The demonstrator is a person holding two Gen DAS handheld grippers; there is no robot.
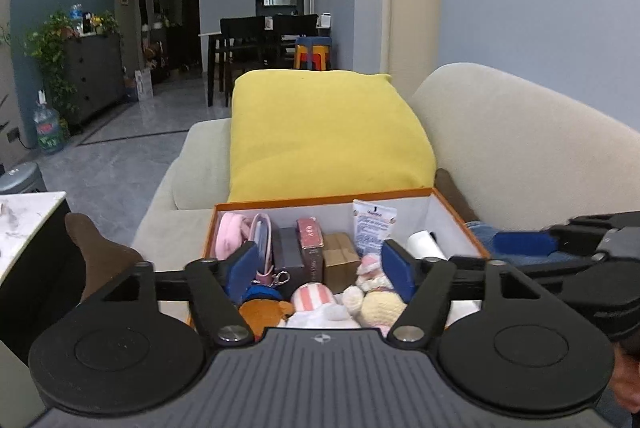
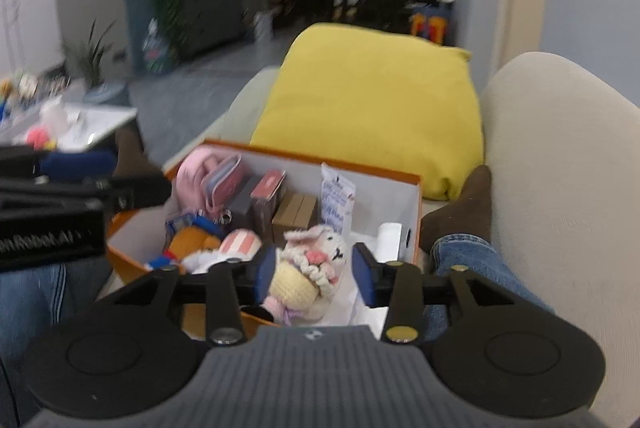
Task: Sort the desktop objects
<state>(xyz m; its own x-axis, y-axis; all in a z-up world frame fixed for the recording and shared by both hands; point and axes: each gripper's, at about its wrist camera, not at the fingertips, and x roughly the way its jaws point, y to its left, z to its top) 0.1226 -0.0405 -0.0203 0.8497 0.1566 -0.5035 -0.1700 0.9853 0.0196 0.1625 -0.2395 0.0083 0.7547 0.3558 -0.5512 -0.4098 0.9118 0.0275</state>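
Note:
An orange box (image 1: 320, 197) with a white inside rests on the sofa between a person's legs. It holds a pink pouch (image 1: 230, 232), small cartons (image 1: 310, 240), a paper packet (image 1: 372, 228), a white roll (image 1: 426, 246), a brown bear plush (image 1: 264, 312), a striped plush (image 1: 312, 298) and a crochet bunny (image 2: 312, 260). My left gripper (image 1: 320, 270) hangs open over the plush toys with nothing between its pads. My right gripper (image 2: 316, 270) is open above the bunny, which shows between its pads with a gap on the right. In the other wrist view, each gripper shows at the edge: right gripper (image 1: 520, 244), left gripper (image 2: 76, 164).
A yellow cushion (image 1: 328, 132) lies just behind the box (image 2: 418, 204) on the beige sofa (image 1: 520, 148). Legs in jeans (image 2: 460, 252) with brown socks (image 2: 472, 204) flank the box. A marble table (image 1: 24, 224) with small items stands at the left.

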